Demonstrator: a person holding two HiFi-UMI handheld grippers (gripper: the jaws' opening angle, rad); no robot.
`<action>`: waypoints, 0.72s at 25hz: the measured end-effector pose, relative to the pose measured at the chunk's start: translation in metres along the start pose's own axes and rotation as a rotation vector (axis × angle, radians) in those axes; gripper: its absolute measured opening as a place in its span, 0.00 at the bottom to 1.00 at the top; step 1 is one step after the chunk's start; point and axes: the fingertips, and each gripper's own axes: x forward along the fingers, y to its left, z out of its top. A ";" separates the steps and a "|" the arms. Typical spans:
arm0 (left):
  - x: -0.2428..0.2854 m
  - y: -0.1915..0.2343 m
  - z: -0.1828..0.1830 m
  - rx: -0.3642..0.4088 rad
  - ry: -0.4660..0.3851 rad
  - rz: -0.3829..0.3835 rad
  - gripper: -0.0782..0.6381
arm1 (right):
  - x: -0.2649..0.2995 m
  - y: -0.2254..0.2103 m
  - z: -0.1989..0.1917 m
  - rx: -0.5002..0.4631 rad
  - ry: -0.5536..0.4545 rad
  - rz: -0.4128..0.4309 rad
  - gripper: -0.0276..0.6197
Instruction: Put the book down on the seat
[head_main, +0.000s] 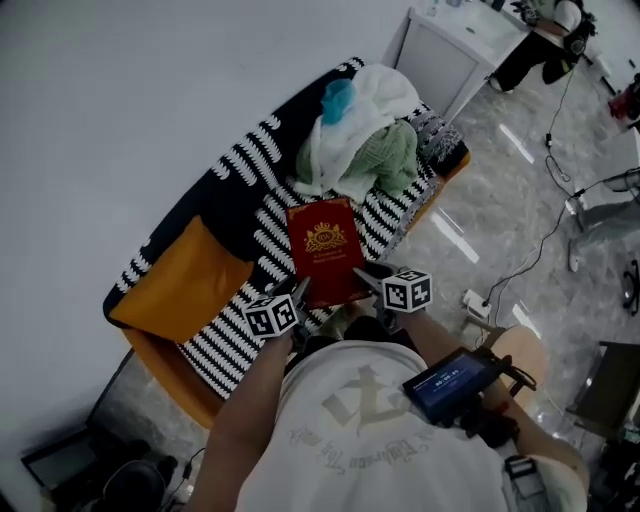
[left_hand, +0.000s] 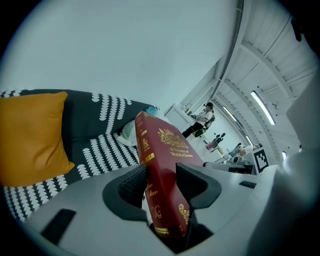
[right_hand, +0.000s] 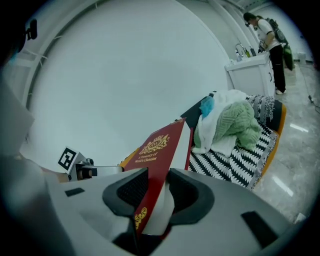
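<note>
Red book (head_main: 325, 250), "A Treasury of World's Classics" (gold crest); left hand-held gripper (left_hand: 162, 186), right hand-held gripper (right_hand: 156, 192) clamping it

Head view looks steeply down on the sofa (head_main: 232, 200); both gripper views sit close behind the same book (head_main: 326, 250)

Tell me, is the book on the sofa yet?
Not yet. Picked up: the left claw and right claw are both shut on the red book. Right now it's held up over the striped seat. Left to do: lower it onto the seat and let go.
</note>
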 end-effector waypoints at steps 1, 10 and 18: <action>0.002 0.002 0.002 -0.005 0.000 0.006 0.37 | 0.003 -0.001 0.003 -0.003 0.008 0.006 0.26; 0.031 0.002 0.030 -0.024 -0.002 0.028 0.37 | 0.020 -0.027 0.035 -0.004 0.043 0.029 0.26; 0.057 0.007 0.036 -0.049 0.030 0.062 0.37 | 0.035 -0.052 0.043 0.023 0.080 0.038 0.26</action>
